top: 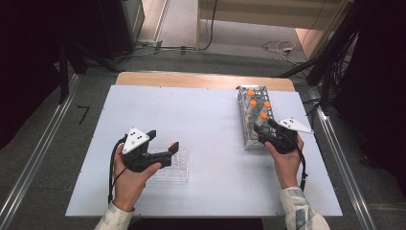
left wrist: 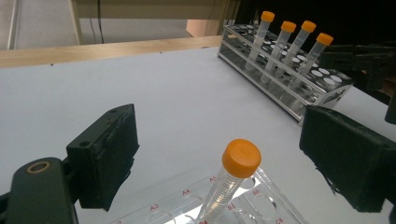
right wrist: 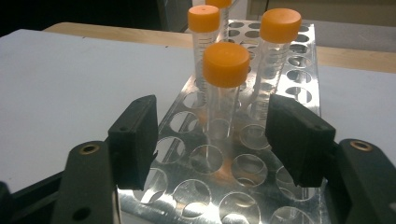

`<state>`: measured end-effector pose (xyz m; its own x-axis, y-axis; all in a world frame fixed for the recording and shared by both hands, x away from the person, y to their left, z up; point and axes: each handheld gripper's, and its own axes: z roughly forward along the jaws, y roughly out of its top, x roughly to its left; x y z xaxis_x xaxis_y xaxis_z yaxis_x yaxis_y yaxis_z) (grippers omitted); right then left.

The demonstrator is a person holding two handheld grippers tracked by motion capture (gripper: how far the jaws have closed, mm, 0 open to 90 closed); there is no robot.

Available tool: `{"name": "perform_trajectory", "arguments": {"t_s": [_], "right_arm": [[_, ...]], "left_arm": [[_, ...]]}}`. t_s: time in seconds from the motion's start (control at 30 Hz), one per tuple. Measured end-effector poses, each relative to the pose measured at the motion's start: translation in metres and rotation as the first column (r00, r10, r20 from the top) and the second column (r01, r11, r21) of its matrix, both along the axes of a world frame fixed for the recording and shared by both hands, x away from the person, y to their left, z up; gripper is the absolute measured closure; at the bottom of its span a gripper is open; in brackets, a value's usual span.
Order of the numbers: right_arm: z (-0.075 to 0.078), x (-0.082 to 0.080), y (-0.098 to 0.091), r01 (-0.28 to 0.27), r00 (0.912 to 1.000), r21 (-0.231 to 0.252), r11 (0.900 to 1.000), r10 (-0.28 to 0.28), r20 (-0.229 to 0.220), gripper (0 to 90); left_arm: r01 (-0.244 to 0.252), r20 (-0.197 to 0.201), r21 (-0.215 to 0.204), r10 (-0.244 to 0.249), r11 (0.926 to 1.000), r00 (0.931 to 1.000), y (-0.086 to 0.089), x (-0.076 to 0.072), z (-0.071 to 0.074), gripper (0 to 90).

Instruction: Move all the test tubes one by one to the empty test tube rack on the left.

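we see the right hand-held gripper [right wrist: 212,140] at the near end of the shiny metal test-tube rack [right wrist: 280,70] on the right side of the white worktop [top: 206,120], jaws part open and nothing pressed yet. the nearest clear plastic tube with the orange screw cap [right wrist: 225,65] stands upright in a rack hole, just ahead of and between the two black pads [right wrist: 135,140], not touching them. three more orange-capped tubes [right wrist: 280,25] stand behind it, close by.

the left hand-held gripper [left wrist: 219,149] is wide open over the clear acrylic rack [left wrist: 271,205] at the near left of the worktop; one orange-capped tube [left wrist: 241,157] leans in a hole there, between the jaws, untouched.

handling, our judgement: the tube looks light, stiff, thin-walled, smooth and a bit slippery, so a moderate squeeze is enough. best hold is on the clear body just under the cap, where the cap's lip stops slipping. it should lift straight up; tilting could jam it in the hole or knock its neighbours. both racks are rigid.
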<state>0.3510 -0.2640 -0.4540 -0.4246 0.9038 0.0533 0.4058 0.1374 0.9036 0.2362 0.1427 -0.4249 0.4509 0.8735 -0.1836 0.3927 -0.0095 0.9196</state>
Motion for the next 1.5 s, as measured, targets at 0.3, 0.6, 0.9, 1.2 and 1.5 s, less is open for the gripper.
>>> {"name": "perform_trajectory", "arguments": {"t_s": [0.3, 0.6, 0.9, 1.2, 1.5], "right_arm": [[-0.006, 0.009, 0.002, 0.006, 1.0000, -0.020, 0.9998, -0.006, 0.007, 45.9], [-0.009, 0.013, 0.004, 0.007, 0.9999, -0.033, 0.9994, -0.007, 0.015, 58.9], [-0.009, 0.015, 0.004, -0.004, 0.9996, -0.031, 0.9995, 0.005, 0.027, 71.2], [0.007, 0.013, 0.004, -0.009, 0.9977, -0.023, 0.9997, 0.011, 0.067, 71.5], [0.040, -0.001, 0.002, -0.017, 0.9918, -0.006, 0.9998, 0.018, 0.127, 71.6]], "left_arm": [[-0.008, 0.005, 0.001, 0.008, 1.0000, 1.0000, 0.001, 0.000, 0.000, 11.9], [-0.010, 0.004, 0.003, 0.010, 0.9999, 0.9999, 0.002, 0.000, 0.000, 12.0], [-0.009, -0.001, 0.005, 0.009, 0.9999, 1.0000, 0.001, 0.001, -0.001, 12.0], [-0.013, -0.006, 0.008, 0.013, 0.9999, 0.9999, 0.002, 0.001, -0.001, 12.0], [-0.014, -0.009, 0.012, 0.014, 0.9998, 0.9999, 0.002, 0.001, -0.002, 11.9]]}}
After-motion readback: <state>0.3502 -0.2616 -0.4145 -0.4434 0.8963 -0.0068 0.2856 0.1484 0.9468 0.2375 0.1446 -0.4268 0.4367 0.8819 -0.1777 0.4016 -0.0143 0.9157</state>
